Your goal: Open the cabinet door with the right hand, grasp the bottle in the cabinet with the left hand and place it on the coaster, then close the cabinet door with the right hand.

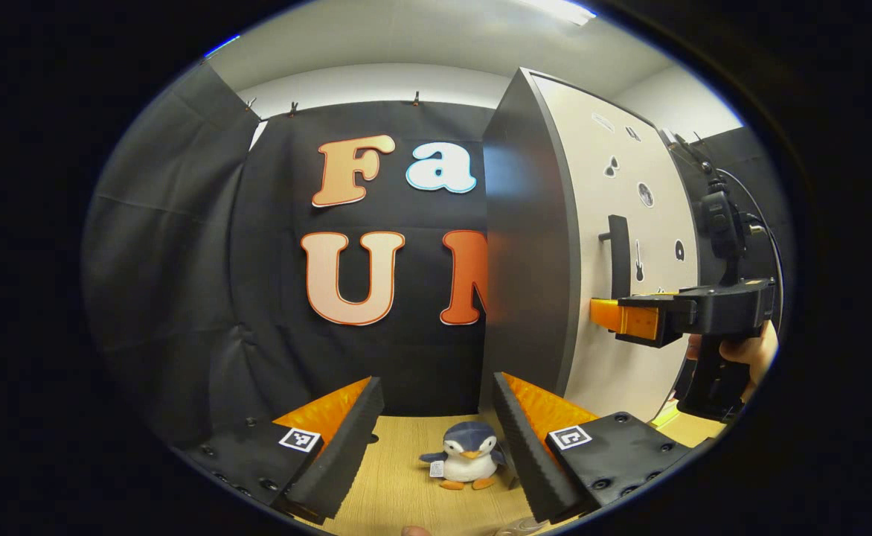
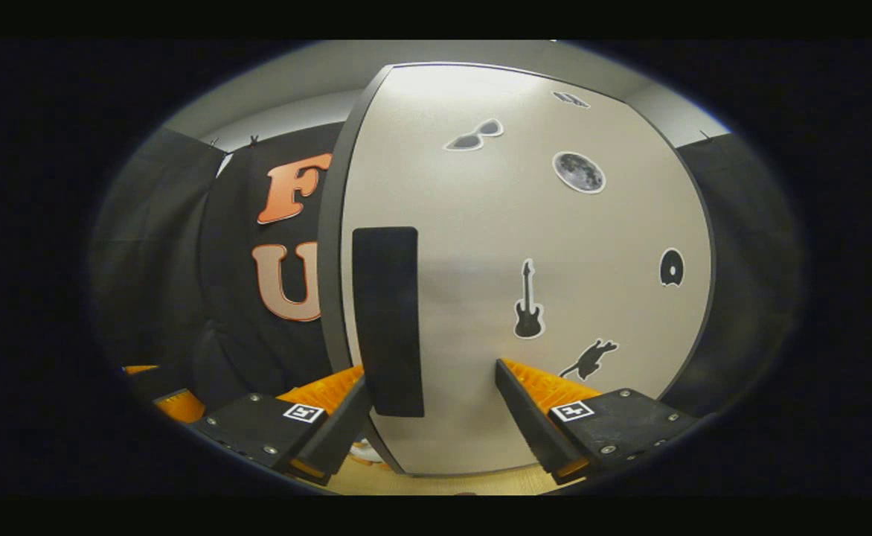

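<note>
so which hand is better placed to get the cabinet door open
The right tool: it faces the closed door's handle, jaws open just below it. The left tool points at the penguin toy.

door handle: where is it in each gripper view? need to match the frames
Left gripper view: the door handle is right of centre, a dark vertical bar on the pale cabinet door, just above the right claw.
Right gripper view: the handle is left of centre, near the door's edge.
Shared landmark: the guitar sticker.
</note>
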Demonstrator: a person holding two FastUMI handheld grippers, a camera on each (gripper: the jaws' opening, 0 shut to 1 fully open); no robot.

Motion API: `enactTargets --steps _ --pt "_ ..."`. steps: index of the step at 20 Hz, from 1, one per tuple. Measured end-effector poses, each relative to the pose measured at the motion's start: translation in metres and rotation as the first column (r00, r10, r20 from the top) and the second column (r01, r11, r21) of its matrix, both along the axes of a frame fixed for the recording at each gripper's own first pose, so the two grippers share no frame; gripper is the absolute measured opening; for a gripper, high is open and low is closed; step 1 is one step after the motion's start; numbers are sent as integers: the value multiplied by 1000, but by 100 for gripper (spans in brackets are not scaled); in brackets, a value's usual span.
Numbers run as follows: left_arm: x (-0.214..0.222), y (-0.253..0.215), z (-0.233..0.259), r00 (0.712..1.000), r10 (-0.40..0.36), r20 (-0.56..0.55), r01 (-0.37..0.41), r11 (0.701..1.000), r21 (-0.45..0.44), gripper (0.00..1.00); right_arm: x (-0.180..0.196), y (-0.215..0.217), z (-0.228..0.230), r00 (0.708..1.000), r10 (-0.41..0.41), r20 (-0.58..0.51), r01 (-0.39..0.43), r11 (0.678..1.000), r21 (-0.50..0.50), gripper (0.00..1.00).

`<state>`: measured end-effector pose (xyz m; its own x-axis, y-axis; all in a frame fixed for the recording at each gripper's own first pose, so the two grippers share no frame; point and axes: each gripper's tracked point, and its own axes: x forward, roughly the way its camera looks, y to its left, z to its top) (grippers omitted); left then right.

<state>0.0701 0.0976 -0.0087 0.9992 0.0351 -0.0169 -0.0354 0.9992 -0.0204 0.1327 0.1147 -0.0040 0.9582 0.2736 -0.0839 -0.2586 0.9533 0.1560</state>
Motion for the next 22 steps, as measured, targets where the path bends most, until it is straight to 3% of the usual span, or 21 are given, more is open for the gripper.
enactTargets --steps 8,22 --pt "-28 -18 8 999 35 -5 -34 999 27 96 -35 -5 -7 996 82 -30 -80 995 53 95" --pt "-86 -71 20 992 128 17 -128 991 29 94 -138 -98 7 992 120 35 -120 993 1 95"
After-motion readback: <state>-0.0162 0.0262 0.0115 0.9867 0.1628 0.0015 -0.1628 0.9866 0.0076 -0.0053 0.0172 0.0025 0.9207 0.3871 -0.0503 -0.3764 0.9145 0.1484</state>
